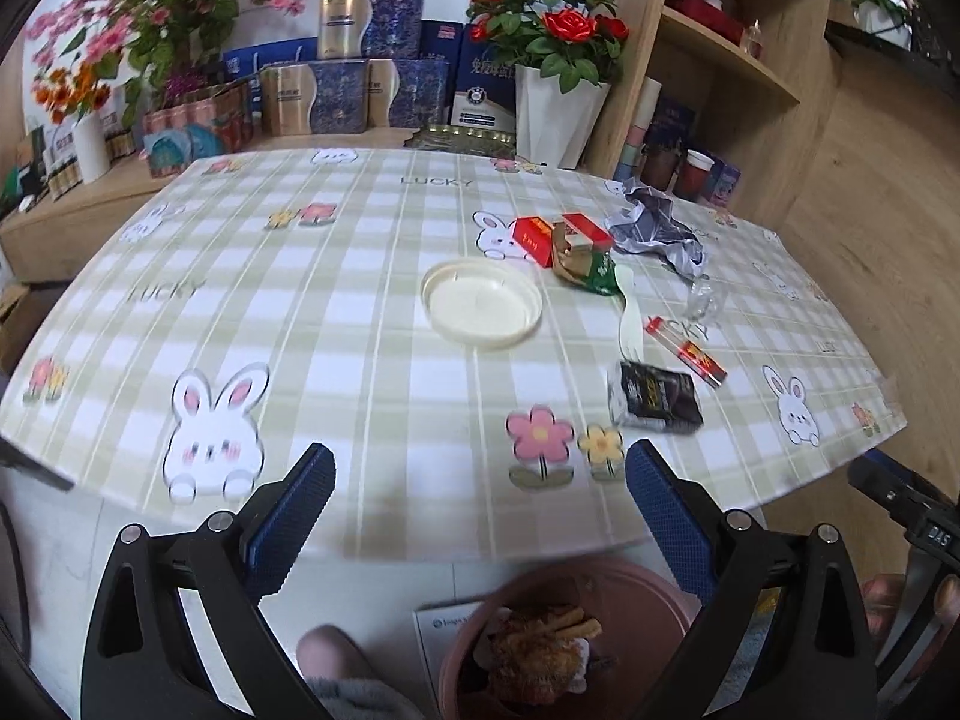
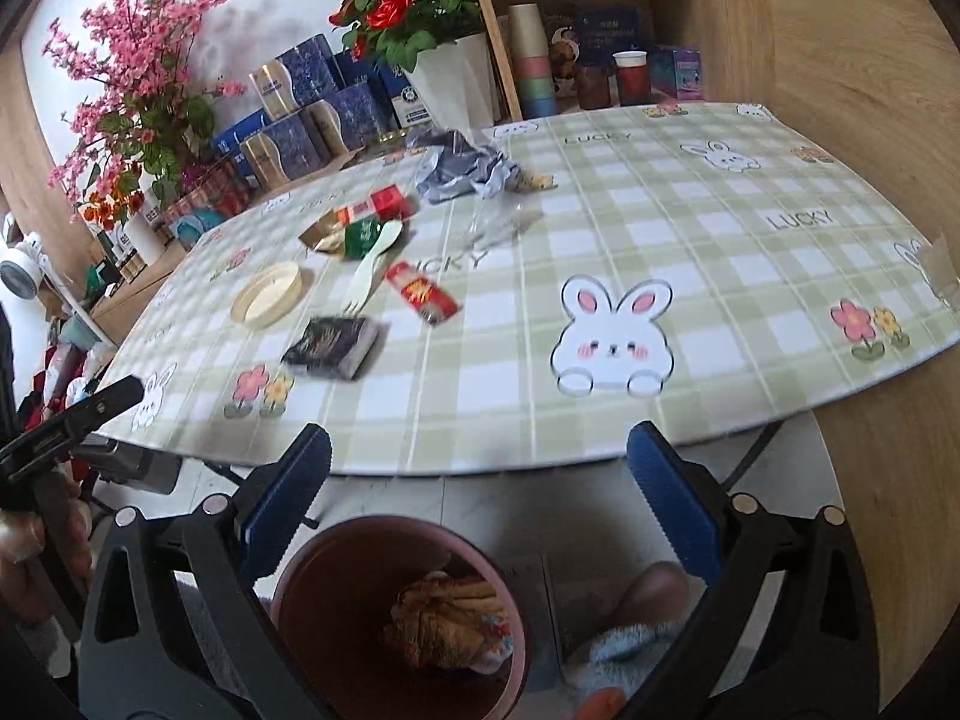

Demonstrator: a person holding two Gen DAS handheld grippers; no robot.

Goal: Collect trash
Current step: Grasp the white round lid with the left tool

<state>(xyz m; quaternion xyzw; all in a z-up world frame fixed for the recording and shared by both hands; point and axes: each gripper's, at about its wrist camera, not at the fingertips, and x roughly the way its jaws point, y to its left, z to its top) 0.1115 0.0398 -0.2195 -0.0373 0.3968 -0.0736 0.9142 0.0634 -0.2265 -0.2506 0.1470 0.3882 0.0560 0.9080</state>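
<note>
Trash lies on the checked tablecloth [image 1: 300,300]: a round cream lid [image 1: 481,303], red boxes [image 1: 534,237], a green and gold wrapper [image 1: 591,267], a white plastic fork [image 1: 630,324], a red stick packet [image 1: 687,351], a black packet [image 1: 654,399] and crumpled grey paper [image 1: 654,228]. The same items show in the right wrist view, with the lid [image 2: 267,294], fork [image 2: 372,270] and black packet [image 2: 333,345]. A brown bin [image 1: 570,636] [image 2: 402,618] with wrappers inside stands below the table edge. My left gripper [image 1: 480,480] and right gripper [image 2: 480,468] are open and empty, above the bin.
Flower pots [image 1: 558,108], blue and gold boxes [image 1: 336,90] and a wooden shelf [image 1: 732,60] with cups stand behind the table. A wooden wall [image 2: 840,60] is at the right. A person's foot in a sock [image 2: 636,642] is beside the bin.
</note>
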